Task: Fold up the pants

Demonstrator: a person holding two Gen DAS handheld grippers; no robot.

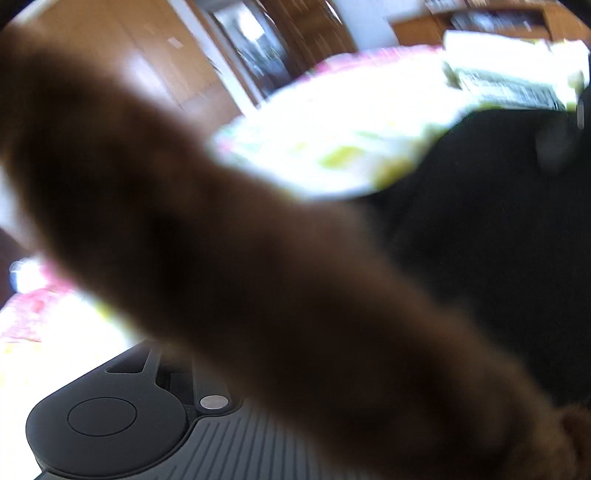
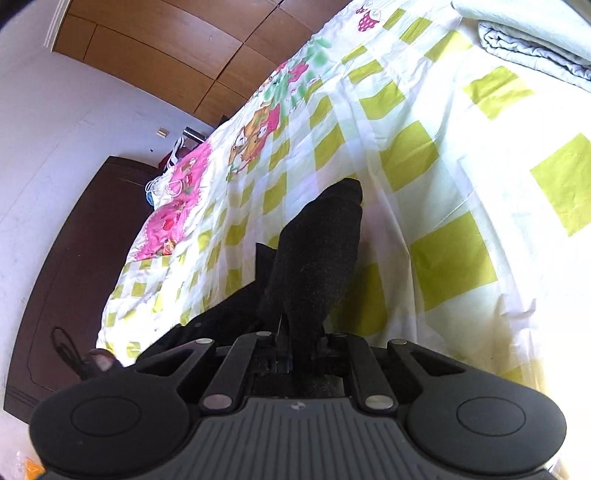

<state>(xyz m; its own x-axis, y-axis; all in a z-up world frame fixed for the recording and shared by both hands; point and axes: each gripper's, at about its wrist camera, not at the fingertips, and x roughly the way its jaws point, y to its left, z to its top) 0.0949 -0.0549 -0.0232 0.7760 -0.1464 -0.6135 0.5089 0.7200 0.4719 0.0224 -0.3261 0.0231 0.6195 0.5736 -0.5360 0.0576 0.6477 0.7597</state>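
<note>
The black pants (image 2: 314, 254) are pinched in the right gripper (image 2: 295, 332), whose jaws are closed on a bunched fold of the cloth; the fabric stands up from the jaws as a dark tongue and hangs over the checked bedsheet (image 2: 450, 147), toward the near edge of the bed, with more dark cloth trailing off to the lower left. In the left wrist view a blurred brown mass, too close to the lens to name, covers the left gripper (image 1: 295, 332); I cannot tell how its jaws stand or whether they hold anything. Behind it the pants (image 1: 480, 221) show only as a dark patch on the right, against the bright sheet. The main risk, as I judge it, is that the right grip has only a narrow pinch of thick fabric: a quick pull could slip it free, or drag the sheet into wrinkles. With the left camera masked, the other hold cannot be checked, so the fold may come out skewed. The right view alone shows the grip, the sheet's pattern and a folded blanket (image 2: 535, 40) at the far corner; the left view alone shows wooden furniture (image 1: 480, 22) beyond the bed.
</note>
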